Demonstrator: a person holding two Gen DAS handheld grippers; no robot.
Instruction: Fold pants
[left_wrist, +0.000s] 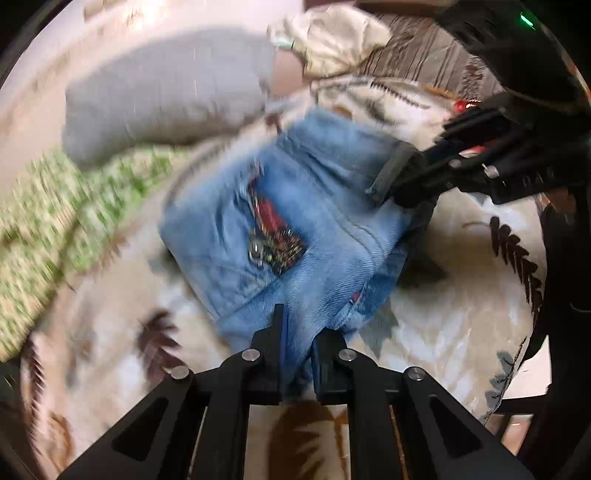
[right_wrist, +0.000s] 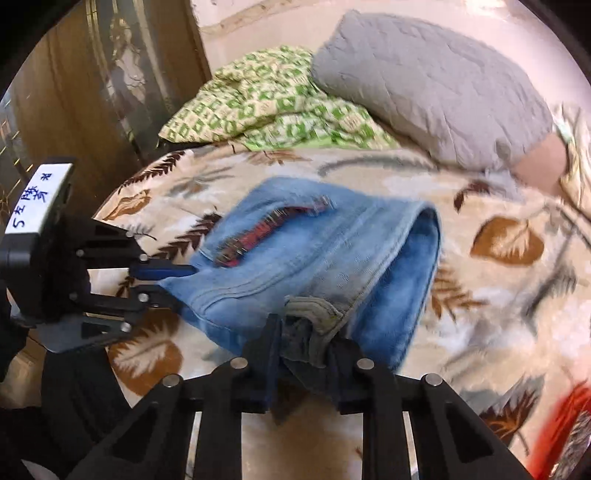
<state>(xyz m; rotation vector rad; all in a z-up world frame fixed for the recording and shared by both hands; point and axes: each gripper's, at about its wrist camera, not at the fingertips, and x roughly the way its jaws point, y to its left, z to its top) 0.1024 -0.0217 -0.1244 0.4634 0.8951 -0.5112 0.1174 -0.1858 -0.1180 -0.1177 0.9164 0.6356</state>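
Light blue jeans (left_wrist: 295, 206) (right_wrist: 314, 251) with a red patched rip lie folded in a bundle on a leaf-patterned blanket (left_wrist: 461, 258) (right_wrist: 498, 295). My left gripper (left_wrist: 301, 332) is shut on the near denim edge, and the cloth bunches between its fingers. From the right wrist view it (right_wrist: 173, 280) bites the bundle's left corner. My right gripper (right_wrist: 310, 339) is shut on the thick waistband fold at the bundle's near side. In the left wrist view it (left_wrist: 399, 173) clamps the jeans' right edge. The picture is blurred by motion.
A grey quilted pillow (left_wrist: 166, 96) (right_wrist: 436, 85) and a green-checked cloth (left_wrist: 55, 206) (right_wrist: 266, 110) lie beyond the jeans. A cream garment (left_wrist: 332, 37) sits farther back. A wooden cabinet (right_wrist: 92, 92) stands at the left, and something red (right_wrist: 569, 417) is at the right edge.
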